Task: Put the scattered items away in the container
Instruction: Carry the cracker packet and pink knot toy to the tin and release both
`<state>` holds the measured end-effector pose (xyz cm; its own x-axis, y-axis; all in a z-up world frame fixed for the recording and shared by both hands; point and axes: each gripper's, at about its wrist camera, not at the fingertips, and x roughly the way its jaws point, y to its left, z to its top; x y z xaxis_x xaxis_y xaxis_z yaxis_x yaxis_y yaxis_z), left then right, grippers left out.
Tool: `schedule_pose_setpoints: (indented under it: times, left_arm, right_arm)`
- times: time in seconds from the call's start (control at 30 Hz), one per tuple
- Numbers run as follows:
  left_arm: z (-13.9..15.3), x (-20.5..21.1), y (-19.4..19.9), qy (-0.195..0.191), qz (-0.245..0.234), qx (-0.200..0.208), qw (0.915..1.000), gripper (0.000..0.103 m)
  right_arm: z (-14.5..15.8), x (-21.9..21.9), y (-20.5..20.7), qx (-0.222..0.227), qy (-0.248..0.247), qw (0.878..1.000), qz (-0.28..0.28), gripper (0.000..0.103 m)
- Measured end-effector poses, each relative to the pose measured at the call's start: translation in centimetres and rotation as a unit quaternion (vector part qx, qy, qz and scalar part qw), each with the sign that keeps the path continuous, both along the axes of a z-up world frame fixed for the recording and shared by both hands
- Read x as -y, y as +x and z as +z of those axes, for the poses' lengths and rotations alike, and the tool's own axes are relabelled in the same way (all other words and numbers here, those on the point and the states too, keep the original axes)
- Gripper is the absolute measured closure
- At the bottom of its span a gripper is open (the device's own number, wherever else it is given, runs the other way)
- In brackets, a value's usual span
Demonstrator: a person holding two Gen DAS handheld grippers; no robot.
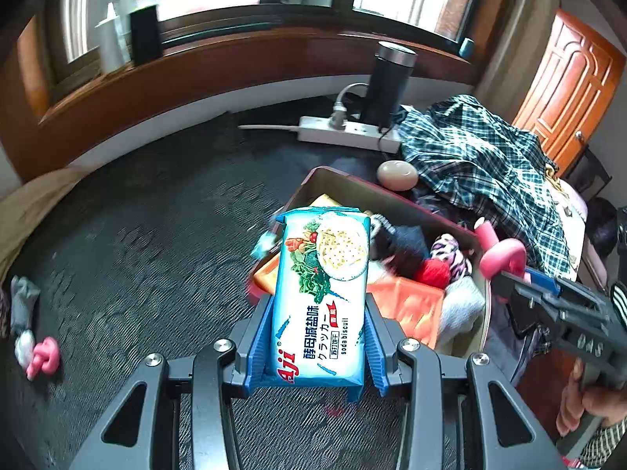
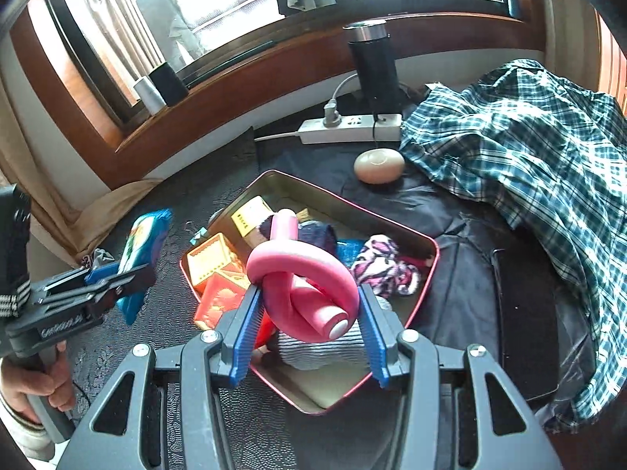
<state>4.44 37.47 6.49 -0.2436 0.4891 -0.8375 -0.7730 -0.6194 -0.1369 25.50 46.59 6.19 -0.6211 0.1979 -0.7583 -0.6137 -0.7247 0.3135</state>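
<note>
My left gripper (image 1: 319, 305) is shut on a blue soda biscuit packet (image 1: 321, 274), which hangs over the near left edge of the red-rimmed tin (image 1: 341, 180). The right wrist view shows that gripper (image 2: 125, 274) and its packet (image 2: 145, 243) just left of the tin (image 2: 345, 203). My right gripper (image 2: 308, 290) is shut on a knotted pink foam tube (image 2: 305, 270) above the tin's middle. From the left wrist view it (image 1: 509, 274) is at the tin's right side with the tube (image 1: 503, 252). The tin holds orange boxes (image 2: 213, 262), a yellow box and rolled socks (image 2: 382, 264).
On the dark carpet at the far left lie a second pink tube (image 1: 43, 356) and a grey sock (image 1: 23, 301). Behind the tin are a beige egg-shaped thing (image 2: 379, 165), a power strip (image 2: 348, 127), a black cylinder (image 2: 372, 70) and a plaid shirt (image 2: 529, 149).
</note>
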Motion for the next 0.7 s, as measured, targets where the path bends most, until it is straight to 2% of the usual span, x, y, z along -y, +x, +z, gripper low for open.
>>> schedule_pose_setpoints:
  times: [0.27, 0.33, 0.4, 0.47, 0.7]
  left_arm:
    - [-1.6, -4.2, -0.3, -0.022, -0.024, -0.004, 0.9995, 0.058]
    - [-2.0, -4.7, -0.3, -0.033, -0.025, -0.004, 0.9991, 0.053]
    - [-2.2, -5.0, -0.5, -0.04, -0.023, -0.006, 0.9989, 0.04]
    - [-2.2, -5.0, -0.6, -0.042, -0.022, -0.007, 0.9989, 0.036]
    - [-1.9, -3.7, -1.6, -0.039, 0.004, 0.009, 0.9992, 0.036]
  right_arm:
    - [-0.9, -1.2, 0.3, 0.004, -0.008, 1.0, -0.003, 0.051]
    - [-1.1, -1.5, 0.2, 0.005, -0.011, 1.0, 0.0, 0.051]
    - [-1.4, -1.7, 0.0, 0.006, -0.015, 1.0, 0.004, 0.051]
    - [-1.7, -1.7, -0.3, 0.007, -0.022, 1.0, 0.009, 0.051]
    - [-2.2, -2.2, -1.0, 0.008, -0.031, 0.999, 0.013, 0.051]
